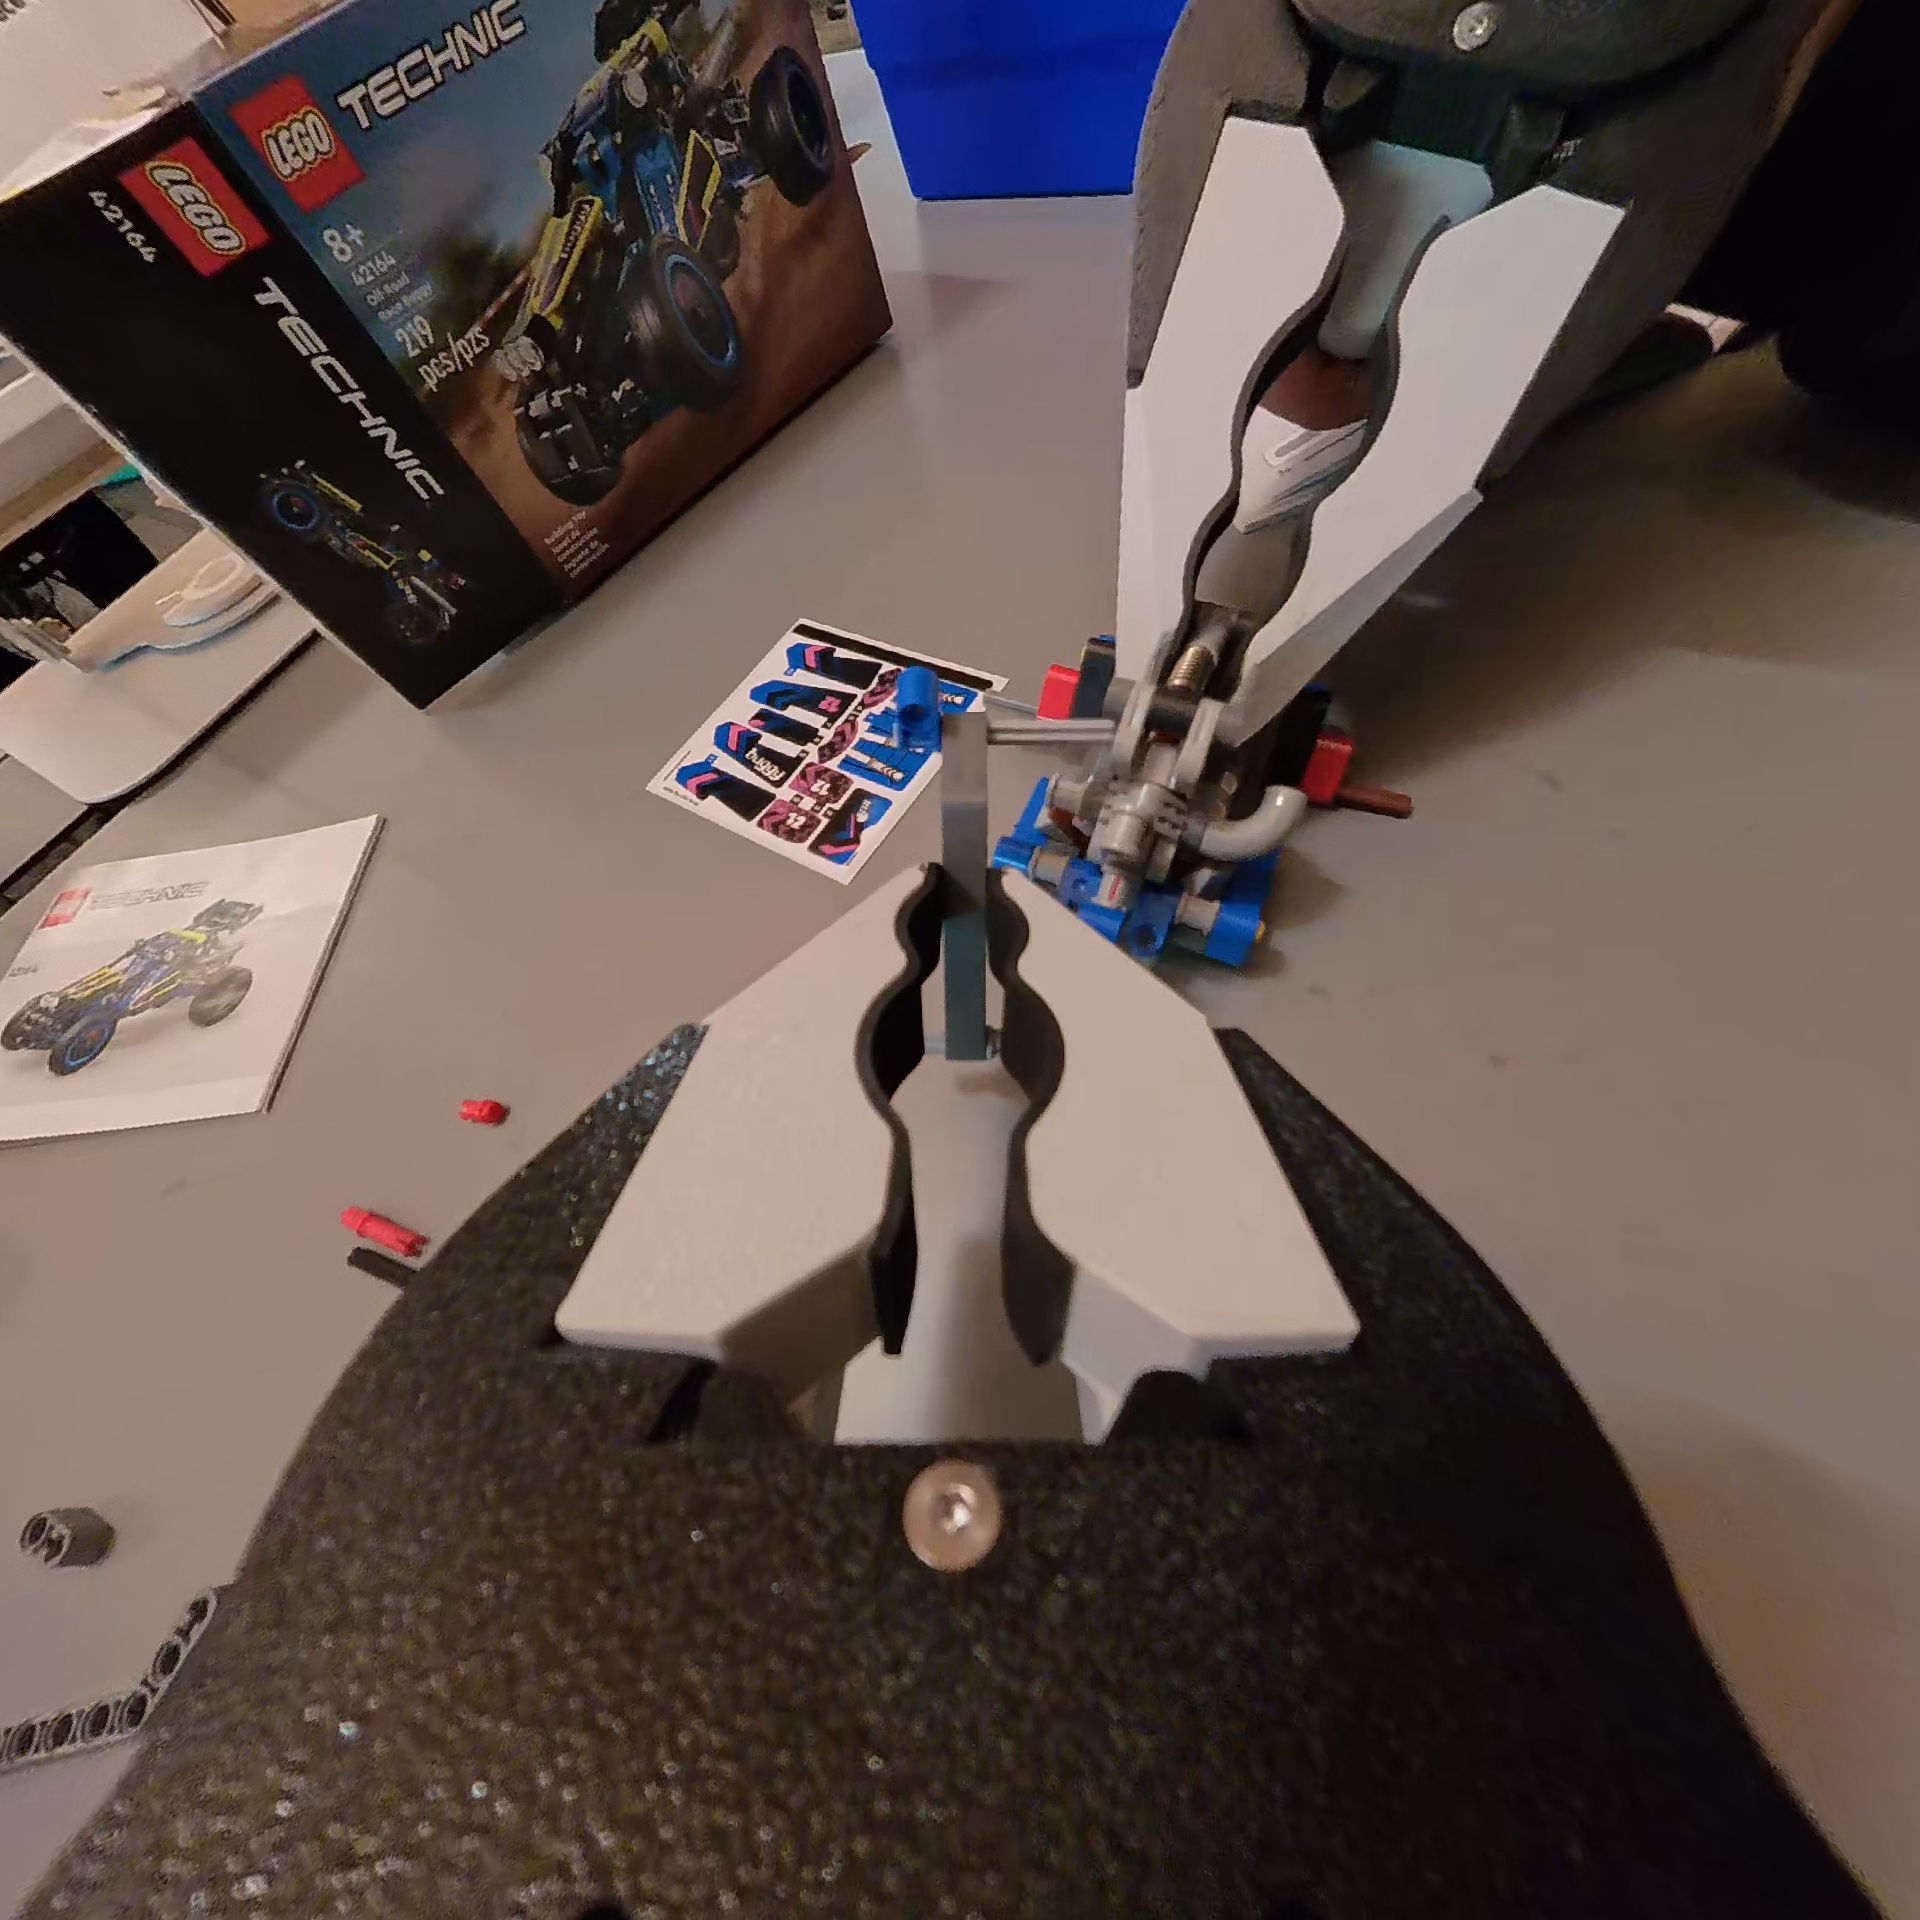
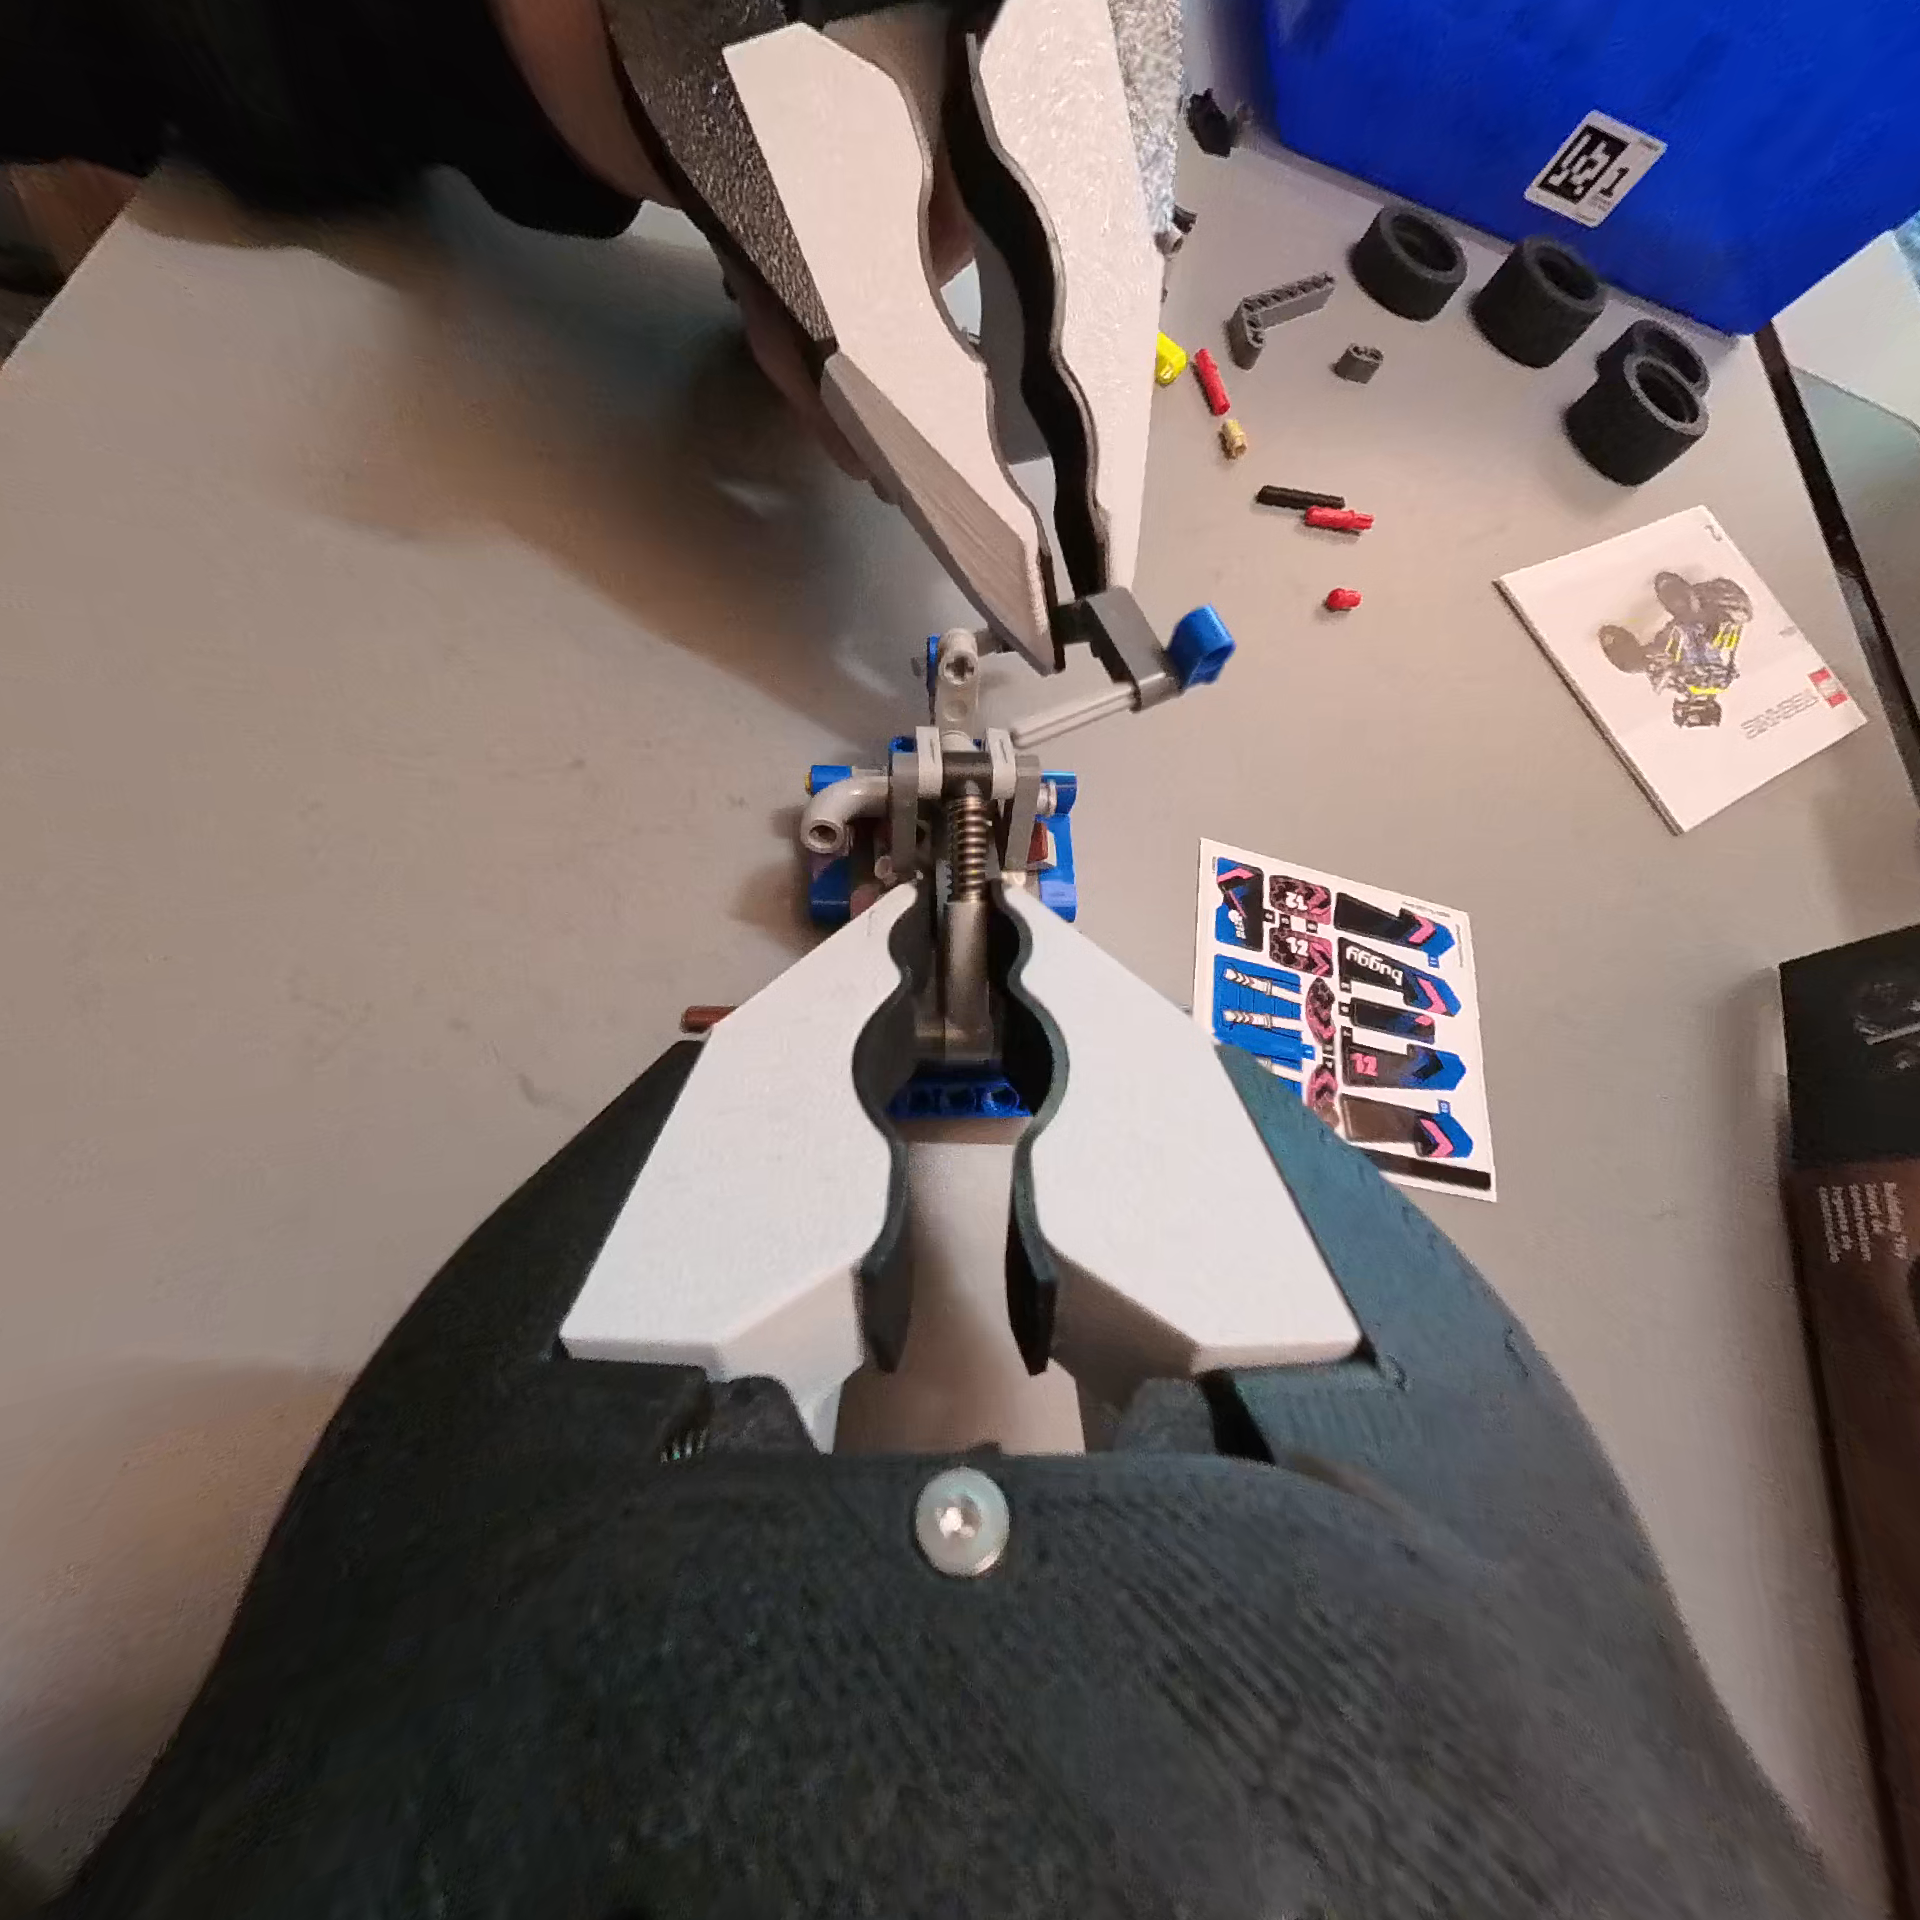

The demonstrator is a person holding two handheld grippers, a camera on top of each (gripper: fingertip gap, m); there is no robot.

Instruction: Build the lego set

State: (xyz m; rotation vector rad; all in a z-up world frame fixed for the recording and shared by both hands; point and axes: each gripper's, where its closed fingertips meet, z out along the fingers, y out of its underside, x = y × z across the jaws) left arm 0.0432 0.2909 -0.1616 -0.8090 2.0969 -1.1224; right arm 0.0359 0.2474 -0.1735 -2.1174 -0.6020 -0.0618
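A partly built buggy chassis (image 1: 1143, 873) of blue and grey pieces stands on the grey table (image 1: 1558, 1039). My right gripper (image 2: 961, 894) is shut on its upright spring shock absorber (image 2: 966, 831); it shows from the upper right in the left wrist view (image 1: 1195, 634). My left gripper (image 1: 961, 878) is shut on a grey beam (image 1: 964, 810). The beam carries a blue connector (image 1: 914, 707) and a grey axle (image 1: 1039, 732) that points at the chassis top. The right wrist view shows the left gripper (image 2: 1070, 613), beam (image 2: 1127, 634) and axle (image 2: 1070, 712) just right of the chassis (image 2: 1049, 894).
A sticker sheet (image 1: 821, 748) lies beside the chassis. The set's box (image 1: 468, 312) and booklet (image 1: 177, 977) lie to the left. A blue bin (image 2: 1610, 135), black tyres (image 2: 1538, 301), an angled grey beam (image 2: 1273, 312) and red pins (image 2: 1340, 517) lie beyond. The tips of one gripper are about 5 centimeters away from the tips of the other.
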